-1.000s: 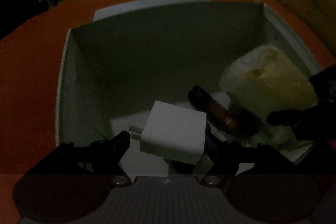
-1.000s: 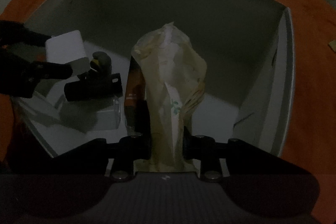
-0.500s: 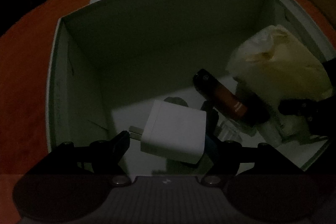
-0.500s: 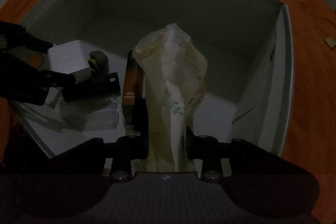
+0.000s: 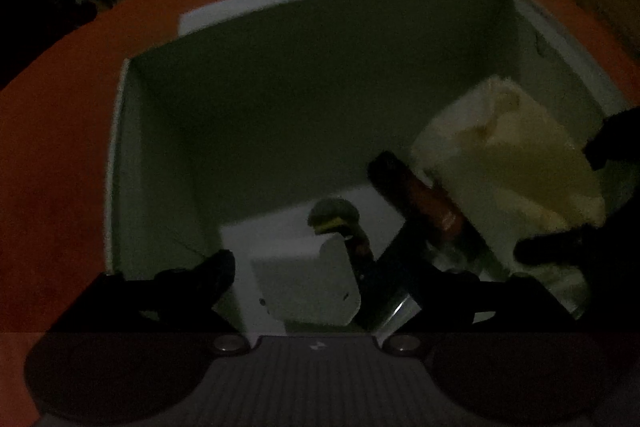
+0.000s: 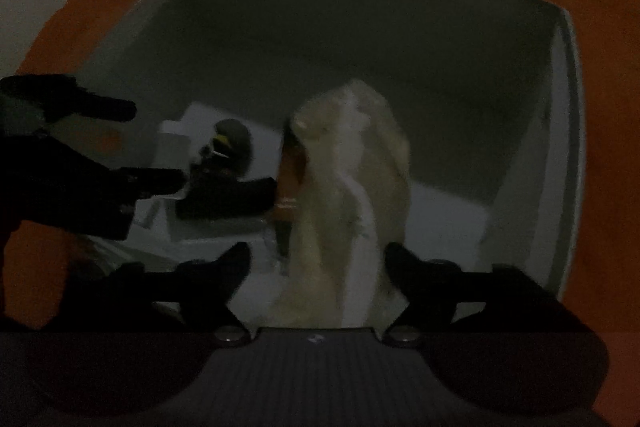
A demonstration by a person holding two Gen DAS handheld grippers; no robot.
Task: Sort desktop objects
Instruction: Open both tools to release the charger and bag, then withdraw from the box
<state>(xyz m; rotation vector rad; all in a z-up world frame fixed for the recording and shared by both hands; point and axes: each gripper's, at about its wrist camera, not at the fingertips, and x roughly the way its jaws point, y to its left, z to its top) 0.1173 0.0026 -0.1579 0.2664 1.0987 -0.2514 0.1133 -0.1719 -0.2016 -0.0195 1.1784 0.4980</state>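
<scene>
Charger (image 5: 304, 279): white cube, rounded corners, lying inside grey box (image 5: 280, 75).

Both hand-held grippers opening, releasing charger (image 5: 304, 283) and bag (image 6: 352, 195).

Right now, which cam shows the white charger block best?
Left wrist: the white charger block sits large, between the opening jaws of the left gripper, untouched. Right wrist shows only a small pale sliver behind that gripper's dark fingers.
</scene>
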